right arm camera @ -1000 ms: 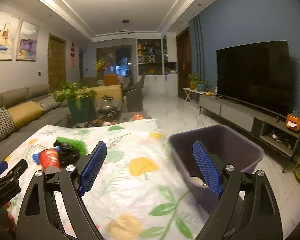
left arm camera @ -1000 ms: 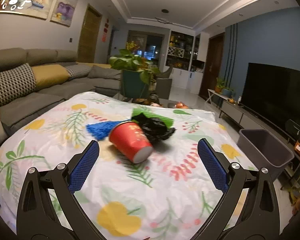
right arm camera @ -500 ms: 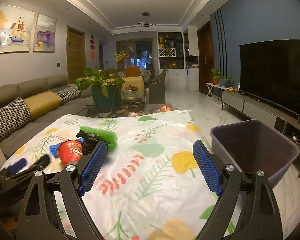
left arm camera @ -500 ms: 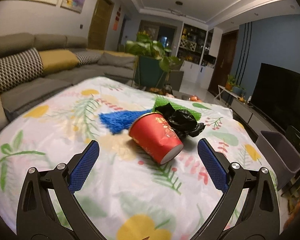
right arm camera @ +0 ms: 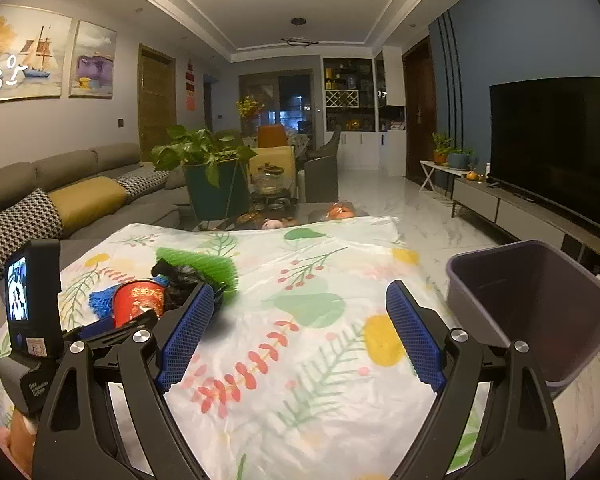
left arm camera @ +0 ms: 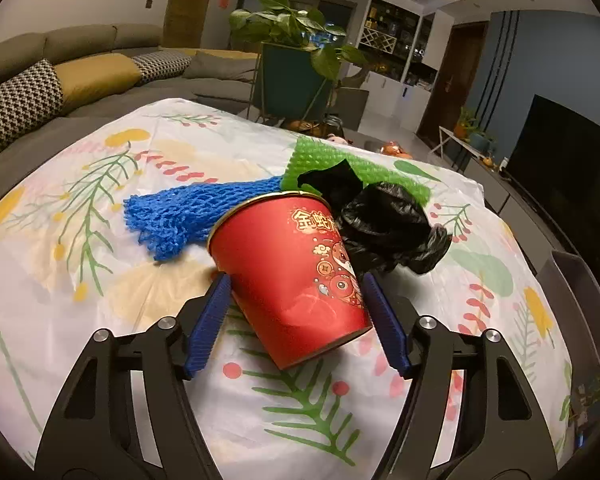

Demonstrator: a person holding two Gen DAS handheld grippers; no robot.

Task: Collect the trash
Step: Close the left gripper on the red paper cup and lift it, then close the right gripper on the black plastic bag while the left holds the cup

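The left tongs are grasping a red cup lying on its side on the flowered table, its rim against a blue net and a black bag. The right tongs hang released above the table, a grey bin at the right.
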